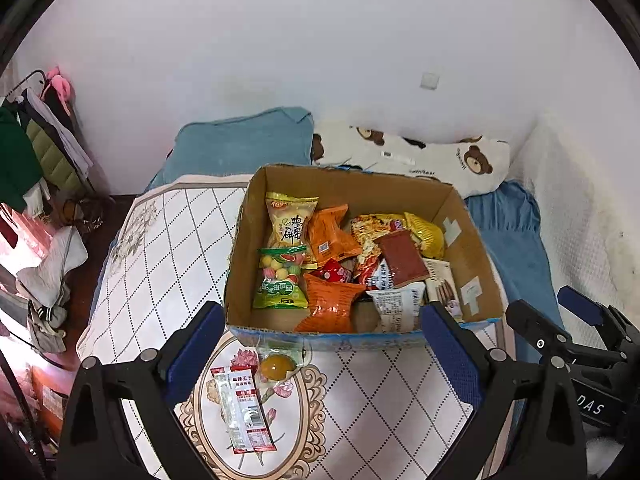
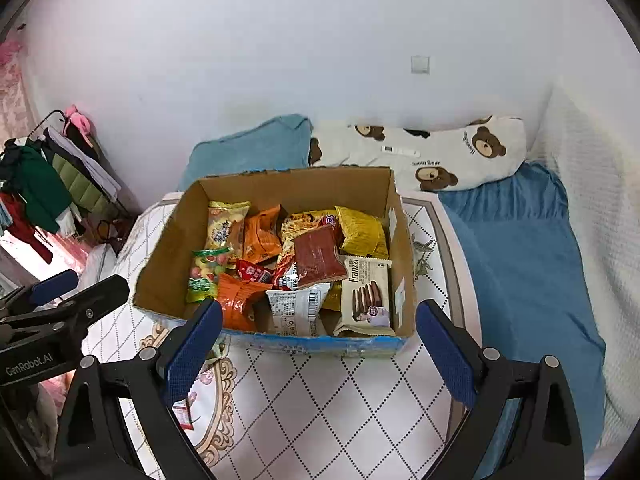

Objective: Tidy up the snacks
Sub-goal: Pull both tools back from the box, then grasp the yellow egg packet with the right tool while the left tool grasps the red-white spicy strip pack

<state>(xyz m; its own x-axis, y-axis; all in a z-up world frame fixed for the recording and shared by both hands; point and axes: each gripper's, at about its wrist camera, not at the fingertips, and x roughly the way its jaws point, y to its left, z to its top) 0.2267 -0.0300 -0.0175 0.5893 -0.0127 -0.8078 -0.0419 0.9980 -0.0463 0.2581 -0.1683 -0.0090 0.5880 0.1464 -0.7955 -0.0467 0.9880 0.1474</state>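
Both jaws stood wide and empty. A red-and-white sachet (image 1: 243, 410) and a clear-wrapped yellow sweet (image 1: 277, 366) lay on the worktop (image 1: 380, 396) before the cardboard box (image 1: 478, 264); I judged my left gripper (image 1: 318, 354) should pinch each packet's edge.

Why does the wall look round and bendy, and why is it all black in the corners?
Both wrist views use a fisheye lens: it curves the wall and leaves black corners. In the left wrist view, the box looks sharp, and the clothes at the edge look squashed and glary pink.
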